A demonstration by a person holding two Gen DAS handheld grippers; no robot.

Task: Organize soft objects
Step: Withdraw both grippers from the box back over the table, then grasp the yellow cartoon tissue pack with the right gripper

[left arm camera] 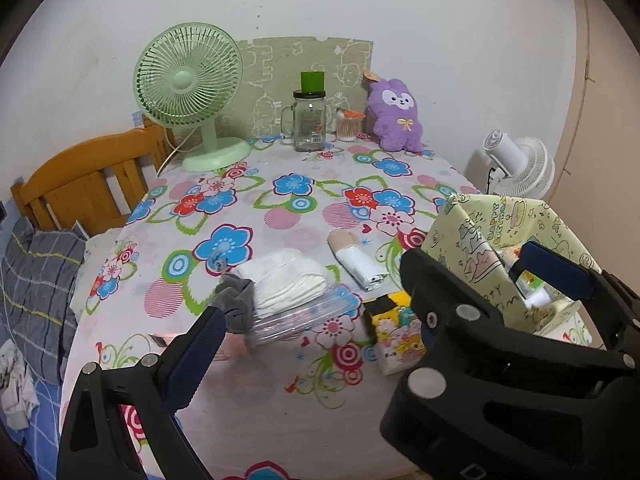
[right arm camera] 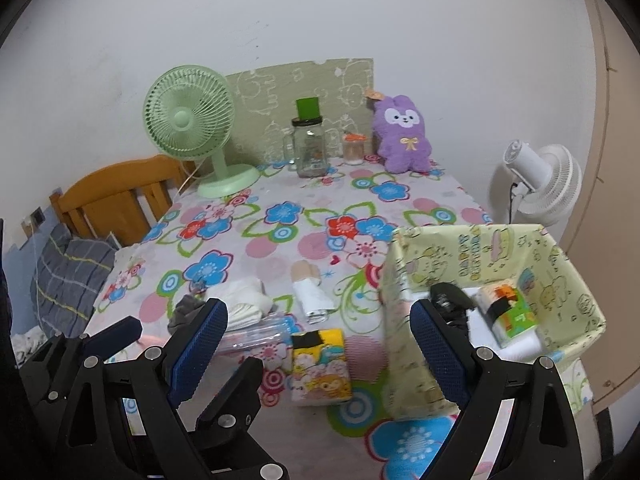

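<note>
Both grippers hang wide open, the left gripper (left arm camera: 316, 312) and the right gripper (right arm camera: 320, 328), holding nothing. A tissue pack (right arm camera: 320, 368) lies on the tabletop (right arm camera: 280, 248) just left of the yellow box (right arm camera: 404, 320). Another tissue pack (right arm camera: 508, 312) lies inside the box.

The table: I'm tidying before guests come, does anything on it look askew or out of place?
Nothing spilled or broken. Loose soft things lie scattered near the front: a grey cloth beside folded white cloths, a rolled bundle and a tissue pack outside the box.
</note>
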